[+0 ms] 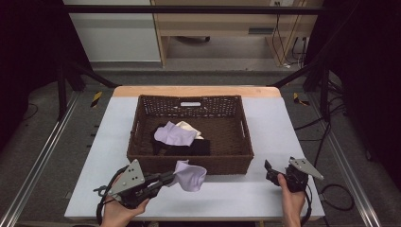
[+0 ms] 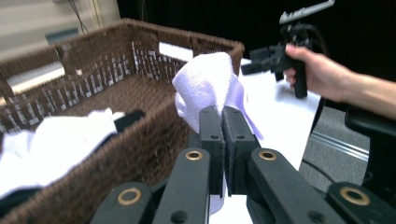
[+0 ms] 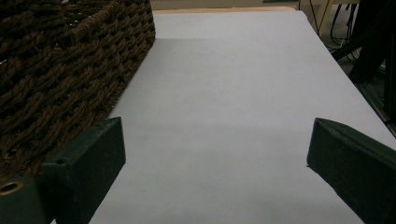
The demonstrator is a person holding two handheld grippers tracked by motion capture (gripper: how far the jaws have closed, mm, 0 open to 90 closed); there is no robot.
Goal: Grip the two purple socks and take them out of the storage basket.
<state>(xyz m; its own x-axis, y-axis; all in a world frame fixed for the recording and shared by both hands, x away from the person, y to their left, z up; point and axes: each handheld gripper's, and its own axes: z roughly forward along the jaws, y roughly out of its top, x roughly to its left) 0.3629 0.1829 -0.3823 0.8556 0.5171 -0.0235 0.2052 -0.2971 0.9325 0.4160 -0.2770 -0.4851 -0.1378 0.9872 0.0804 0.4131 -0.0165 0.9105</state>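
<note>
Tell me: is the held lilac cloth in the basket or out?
Out: the lilac cloth hangs from the left gripper over the table, outside the basket.

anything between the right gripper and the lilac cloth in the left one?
Bare table: high view shows nothing between right gripper and lilac cloth.

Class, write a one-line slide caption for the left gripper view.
Left gripper fingers shut on a lilac cloth beside the brown wicker basket.
</note>
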